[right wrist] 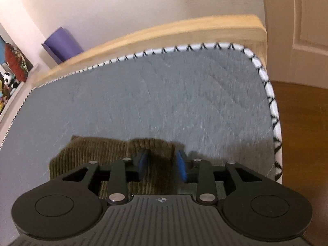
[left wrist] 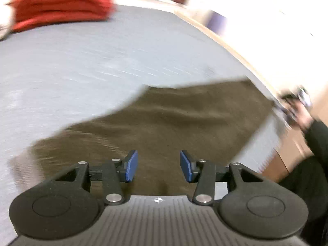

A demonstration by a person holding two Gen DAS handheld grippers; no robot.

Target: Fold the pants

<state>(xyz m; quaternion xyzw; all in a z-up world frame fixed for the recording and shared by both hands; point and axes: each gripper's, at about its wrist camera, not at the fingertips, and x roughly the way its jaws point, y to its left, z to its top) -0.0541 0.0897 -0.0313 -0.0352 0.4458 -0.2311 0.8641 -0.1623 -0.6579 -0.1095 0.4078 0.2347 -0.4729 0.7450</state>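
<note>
Ahead of the tool a grey mattress (right wrist: 184, 94) fills the view, its edge bound in white piping with black zigzag stitching (right wrist: 264, 75). Beyond that runs a light wooden bed frame (right wrist: 164, 32) against a plain pale wall (right wrist: 143, 0). A purple block (right wrist: 61, 45) stands ahead to the left. To the right are a white panelled door (right wrist: 307, 20) and brown wooden floor (right wrist: 303, 135).

Both grippers are matte black. The left gripper (left wrist: 158, 165) carries blue pads (left wrist: 132, 165) and silver screws. The right gripper (right wrist: 162, 165) looks the same.
</note>
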